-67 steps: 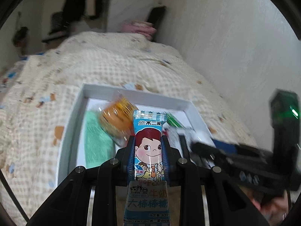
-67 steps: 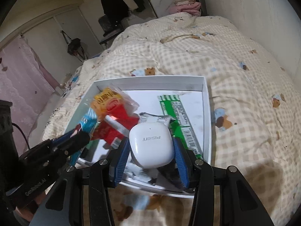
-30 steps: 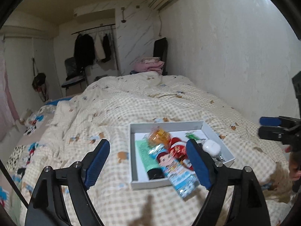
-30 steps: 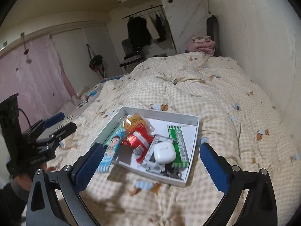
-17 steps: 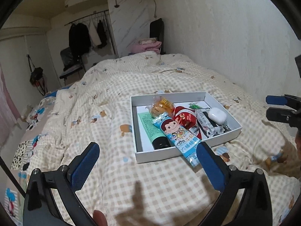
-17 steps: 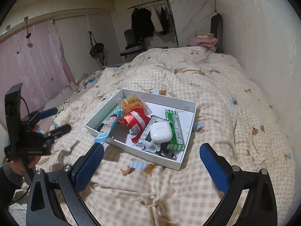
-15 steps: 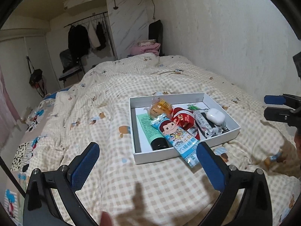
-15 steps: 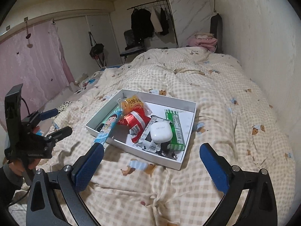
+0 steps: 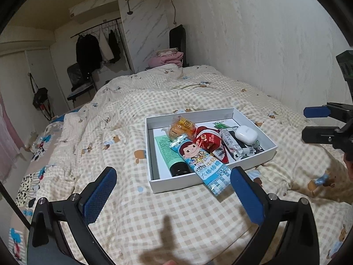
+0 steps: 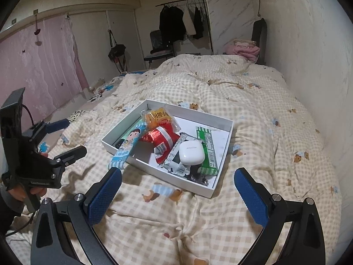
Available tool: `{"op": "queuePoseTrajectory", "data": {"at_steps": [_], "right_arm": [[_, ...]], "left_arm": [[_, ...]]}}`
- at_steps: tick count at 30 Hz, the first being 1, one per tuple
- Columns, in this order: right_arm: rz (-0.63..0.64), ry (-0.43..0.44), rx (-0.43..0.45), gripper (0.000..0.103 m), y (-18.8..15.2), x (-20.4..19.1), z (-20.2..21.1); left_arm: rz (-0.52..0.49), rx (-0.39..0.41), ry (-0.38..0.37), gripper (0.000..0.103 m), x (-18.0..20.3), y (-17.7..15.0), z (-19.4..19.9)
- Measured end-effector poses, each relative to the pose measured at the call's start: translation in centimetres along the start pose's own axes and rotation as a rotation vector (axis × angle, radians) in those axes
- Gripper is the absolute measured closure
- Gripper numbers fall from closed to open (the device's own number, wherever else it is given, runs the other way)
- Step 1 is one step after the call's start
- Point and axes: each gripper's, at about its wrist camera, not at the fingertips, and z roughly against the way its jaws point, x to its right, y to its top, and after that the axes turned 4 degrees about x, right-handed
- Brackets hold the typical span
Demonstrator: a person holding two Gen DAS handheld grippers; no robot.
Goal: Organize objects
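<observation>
**Helper:** Where do your jaws stand?

**Me:** Both wide apart and empty. My left gripper [image 9: 172,190] and my right gripper [image 10: 177,186] hang over the checked quilt [image 10: 275,114], near side of the white box [image 10: 222,174], touching nothing.

**Helper:** And the things to sort?

**Me:** All in or on that box. The blue candy packet [image 9: 199,161] lies slanted over the near wall, its tail poking out above the quilt. Left of it a green tube [image 9: 168,150] lies flat on the box floor. Behind sit an orange snack bag [image 9: 181,128] and a red wrapped snack [image 9: 208,140]; to the right a white earbud case [image 10: 190,152] rests on other wrappers, just beside a green bar [image 10: 206,148].

**Helper:** How would they handle?

**Me:** I judge the packets light and soft; the film looks glossy, so likely slippery, and it will crumple if pinched hard. I'd take the blue one across its narrow width near the overhanging end, where nothing crowds it. The earbud case looks hard, smooth and rounded. It could squirt out, so I'd close on its two flat-ish sides, low and centred. The tube seems firmer; grip mid-body, not the dark cap.

**Helper:** Any risk?

**Me:** The box sits on soft bedding and may tip or slide if I push.
</observation>
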Motion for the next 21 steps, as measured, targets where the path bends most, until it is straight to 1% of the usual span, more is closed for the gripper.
{"op": "queuePoseTrajectory", "data": {"at_steps": [9, 12, 15, 21], "right_arm": [[-0.011, -0.007, 0.013, 0.001, 0.05, 0.39, 0.15], [-0.028, -0.013, 0.002, 0.001, 0.06, 0.67, -0.29], [-0.048, -0.002, -0.003, 0.001, 0.12, 0.82, -0.4], [-0.044, -0.006, 0.004, 0.001, 0.28, 0.9, -0.03]], "left_arm": [[0.029, 0.0, -0.021, 0.0, -0.2, -0.07, -0.04], [0.028, 0.001, -0.035, 0.0, -0.07, -0.18, -0.08], [0.023, -0.005, -0.032, 0.0, 0.11, -0.19, -0.15], [0.015, -0.001, -0.033, 0.0, 0.29, 0.01, -0.04]]}}
